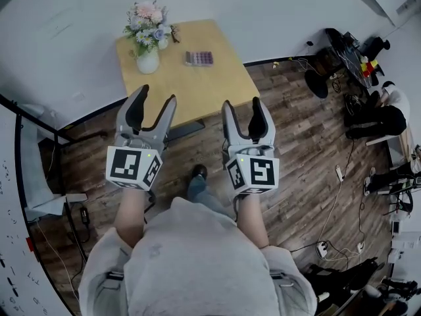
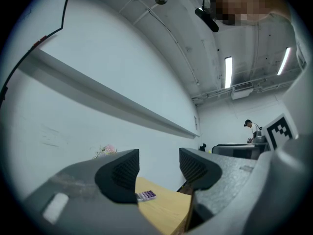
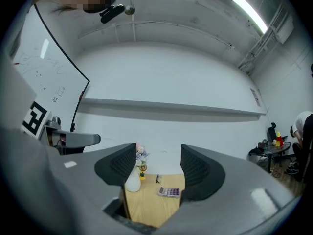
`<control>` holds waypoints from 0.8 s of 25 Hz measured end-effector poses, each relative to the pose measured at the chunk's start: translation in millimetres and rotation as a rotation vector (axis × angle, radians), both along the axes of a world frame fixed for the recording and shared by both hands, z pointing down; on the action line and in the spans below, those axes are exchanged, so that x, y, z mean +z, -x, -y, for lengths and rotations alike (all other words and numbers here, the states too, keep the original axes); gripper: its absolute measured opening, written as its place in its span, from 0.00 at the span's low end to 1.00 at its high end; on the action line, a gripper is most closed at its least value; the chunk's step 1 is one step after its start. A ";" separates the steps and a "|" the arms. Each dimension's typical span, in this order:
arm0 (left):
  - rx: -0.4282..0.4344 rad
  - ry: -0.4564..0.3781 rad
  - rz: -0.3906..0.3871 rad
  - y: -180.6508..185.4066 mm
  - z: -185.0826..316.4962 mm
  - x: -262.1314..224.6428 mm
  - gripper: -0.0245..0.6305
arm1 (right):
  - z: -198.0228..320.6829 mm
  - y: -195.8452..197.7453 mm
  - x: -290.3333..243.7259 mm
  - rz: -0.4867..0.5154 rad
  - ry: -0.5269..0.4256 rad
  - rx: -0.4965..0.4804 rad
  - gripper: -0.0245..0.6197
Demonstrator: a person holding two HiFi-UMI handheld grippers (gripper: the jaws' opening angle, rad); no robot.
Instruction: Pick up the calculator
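Note:
The calculator [image 1: 198,58], small with purple keys, lies on the far right part of a square wooden table [image 1: 204,91]. It shows again in the right gripper view as the calculator [image 3: 169,192] and in the left gripper view as the calculator [image 2: 146,195]. My left gripper [image 1: 150,103] is open and hangs over the table's near left edge. The right gripper [image 1: 241,106] is open too, just off the near right corner. Both point toward the table with nothing between their jaws. Seen from their own cameras, the left gripper [image 2: 158,163] and right gripper [image 3: 158,160] are well short of the calculator.
A white vase of flowers [image 1: 147,35] stands at the table's far left corner. White walls close in behind the table. Chairs, bags and cables [image 1: 368,104] crowd the wooden floor at right. A whiteboard [image 1: 13,242] stands at left.

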State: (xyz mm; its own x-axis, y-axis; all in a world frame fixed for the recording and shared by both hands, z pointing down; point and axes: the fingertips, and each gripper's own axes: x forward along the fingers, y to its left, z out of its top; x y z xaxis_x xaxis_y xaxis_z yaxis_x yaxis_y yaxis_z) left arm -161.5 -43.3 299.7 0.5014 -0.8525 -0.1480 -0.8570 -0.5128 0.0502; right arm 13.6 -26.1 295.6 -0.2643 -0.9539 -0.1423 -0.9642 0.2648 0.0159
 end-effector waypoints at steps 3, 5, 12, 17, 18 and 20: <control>-0.016 -0.008 0.001 -4.6 22.4 -6.6 0.43 | 25.3 -5.1 -5.8 0.000 -0.003 -0.015 0.47; -0.027 -0.013 0.000 -8.1 37.0 -10.5 0.43 | 42.5 -9.1 -10.5 0.000 -0.010 -0.025 0.47; -0.076 -0.025 0.007 -23.4 87.0 -17.6 0.43 | 100.6 -25.8 -17.8 0.002 -0.024 -0.071 0.47; -0.095 -0.033 0.013 -42.2 117.3 -21.7 0.43 | 135.4 -43.0 -21.3 0.013 -0.035 -0.096 0.47; -0.097 -0.033 0.014 -47.1 122.7 -21.7 0.43 | 141.7 -47.7 -21.5 0.017 -0.037 -0.099 0.47; -0.099 -0.034 0.019 -57.3 133.8 -22.4 0.43 | 154.2 -57.5 -21.7 0.024 -0.039 -0.103 0.47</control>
